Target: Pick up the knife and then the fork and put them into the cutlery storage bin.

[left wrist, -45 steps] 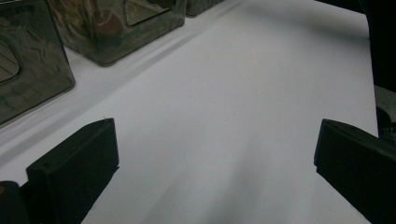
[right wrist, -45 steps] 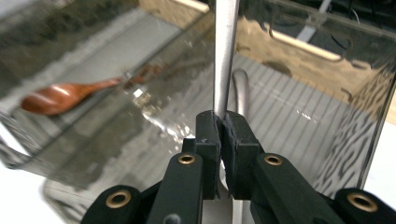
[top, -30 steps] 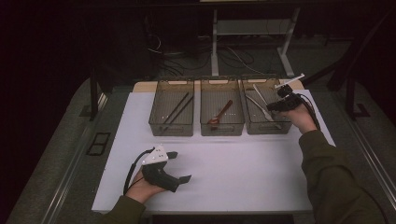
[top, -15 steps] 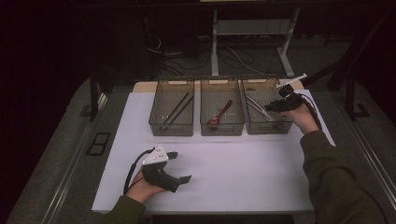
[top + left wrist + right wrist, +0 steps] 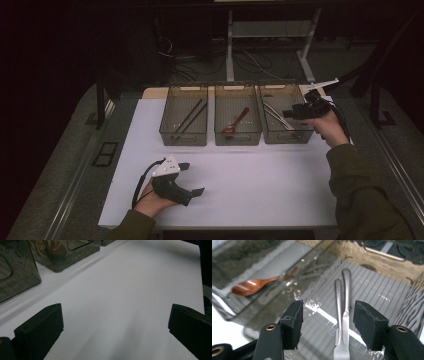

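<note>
My left gripper (image 5: 192, 179) rests low at about seven o'clock on the white surface (image 5: 260, 185), jaws spread wide with nothing but bare sheet between them; in the left gripper view (image 5: 115, 322) the two black pads stand far apart over the plain white. Going rightward along the far edge, at roughly eleven o'clock sits the left bin (image 5: 165, 129) holding dark chopsticks (image 5: 189, 116) laid on a slant. Just beside it, at twelve o'clock, the middle bin (image 5: 238, 136) holds a reddish wooden spoon (image 5: 236, 121), which I also see through the clear wall in the right gripper view (image 5: 252, 286). At one o'clock is the right bin (image 5: 287, 137), with two silver utensils (image 5: 274, 114) lying side by side on its ribbed floor. My right gripper (image 5: 289, 114) hangs over that bin, and its jaws have just been opening: in the right gripper view (image 5: 328, 318) the pads stand apart on either side of the silver utensils (image 5: 343, 315), above them and not pressing on them.
</note>
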### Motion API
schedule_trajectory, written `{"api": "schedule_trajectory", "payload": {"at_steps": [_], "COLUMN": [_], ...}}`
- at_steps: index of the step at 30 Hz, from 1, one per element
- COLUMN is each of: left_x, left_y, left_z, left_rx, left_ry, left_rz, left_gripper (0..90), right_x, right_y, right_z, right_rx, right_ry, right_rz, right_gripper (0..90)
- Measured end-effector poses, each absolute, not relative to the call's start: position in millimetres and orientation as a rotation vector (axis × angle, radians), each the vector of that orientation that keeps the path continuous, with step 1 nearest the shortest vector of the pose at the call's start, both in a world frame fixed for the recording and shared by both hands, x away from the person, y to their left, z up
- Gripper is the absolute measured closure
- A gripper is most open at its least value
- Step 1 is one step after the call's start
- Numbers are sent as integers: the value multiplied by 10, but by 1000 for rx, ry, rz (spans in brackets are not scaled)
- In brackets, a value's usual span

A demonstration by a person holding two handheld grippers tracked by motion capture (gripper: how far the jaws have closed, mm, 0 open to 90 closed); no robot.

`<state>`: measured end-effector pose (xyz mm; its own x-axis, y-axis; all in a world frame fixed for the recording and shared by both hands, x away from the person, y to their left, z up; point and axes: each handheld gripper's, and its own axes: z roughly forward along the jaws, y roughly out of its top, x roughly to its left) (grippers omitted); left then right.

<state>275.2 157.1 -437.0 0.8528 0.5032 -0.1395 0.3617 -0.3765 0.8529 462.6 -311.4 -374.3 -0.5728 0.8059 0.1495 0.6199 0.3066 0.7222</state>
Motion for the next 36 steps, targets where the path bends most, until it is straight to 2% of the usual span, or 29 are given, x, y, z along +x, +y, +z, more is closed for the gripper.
{"api": "schedule_trajectory", "payload": {"at_steps": [13,36], "left_x": [2754,2745], "left_y": [1568,1571], "left_z": [-4372,-4360], "left_rx": [2002,1995], "left_ry": [640,630], "left_rz": [170,168], "left_gripper": [0,0], "right_x": [4193,3394], "right_y": [-3126,-3121], "right_z": [-3683,-3892], "right_rx": [1184,1097], "right_ry": [2283,2273], "right_rz": [1203,1346], "right_gripper": [311,205]}}
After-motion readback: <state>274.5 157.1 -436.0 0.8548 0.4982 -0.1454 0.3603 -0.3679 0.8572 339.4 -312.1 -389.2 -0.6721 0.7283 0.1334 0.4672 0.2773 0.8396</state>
